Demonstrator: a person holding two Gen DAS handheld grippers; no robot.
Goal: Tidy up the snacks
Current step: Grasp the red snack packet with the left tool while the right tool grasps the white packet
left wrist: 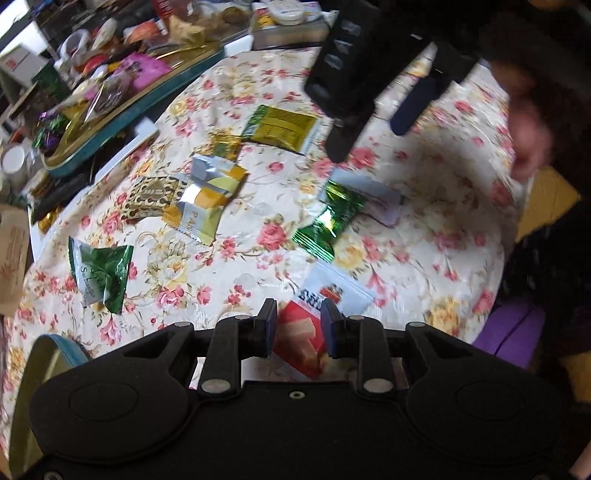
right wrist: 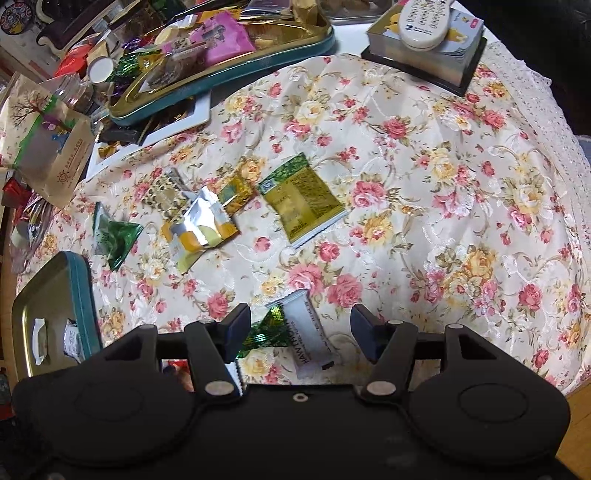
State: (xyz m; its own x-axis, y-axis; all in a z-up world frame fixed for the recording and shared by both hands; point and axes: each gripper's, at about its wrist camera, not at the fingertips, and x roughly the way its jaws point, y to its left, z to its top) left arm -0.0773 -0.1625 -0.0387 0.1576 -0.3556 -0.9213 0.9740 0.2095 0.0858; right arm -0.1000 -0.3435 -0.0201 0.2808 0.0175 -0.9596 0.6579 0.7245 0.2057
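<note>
A lived-in home, at a small table spread with a rose-patterned tablecloth (right wrist: 406, 155) edged in lace at three o'clock. A TV remote (right wrist: 428, 22) rests on a boxed stack at one o'clock. At eleven o'clock a teal-rimmed gold tin tray (right wrist: 207, 88) overflows with sweets and wrappers, with household clutter, a printed paper bag (right wrist: 48, 147) and jars crowding the nine o'clock edge.

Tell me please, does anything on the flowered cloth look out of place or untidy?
Yes. Snack packets lie loose on the flowered tablecloth at mixed angles, not in a tin. The silver and yellow packet is crumpled and overlaps a neighbour; the green foil packet lies partly over a white packet. The small tin holds only a few.
</note>
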